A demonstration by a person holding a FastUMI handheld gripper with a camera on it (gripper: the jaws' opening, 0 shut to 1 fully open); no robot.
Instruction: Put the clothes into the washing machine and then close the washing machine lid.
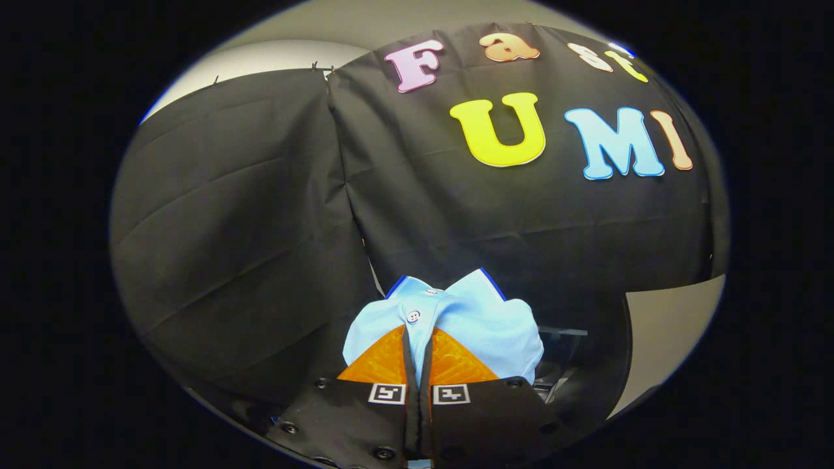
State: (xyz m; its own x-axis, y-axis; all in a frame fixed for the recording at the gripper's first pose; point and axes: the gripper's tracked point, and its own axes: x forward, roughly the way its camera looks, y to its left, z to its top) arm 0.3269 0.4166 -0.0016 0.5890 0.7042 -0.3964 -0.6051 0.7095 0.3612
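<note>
With its two fingers drawn almost together, the gripper (pixel 417 339) pinches a light blue shirt (pixel 456 319) by the buttoned placket, a thin strip of cloth caught in the narrow slit between them. One white button (pixel 413 316) sits just ahead of the fingertips, and the collar with its dark blue edging spreads just beyond that button. Bunched cloth bulges to either side of the fingers. Black booth cloth (pixel 260 228) hangs behind the shirt.
</note>
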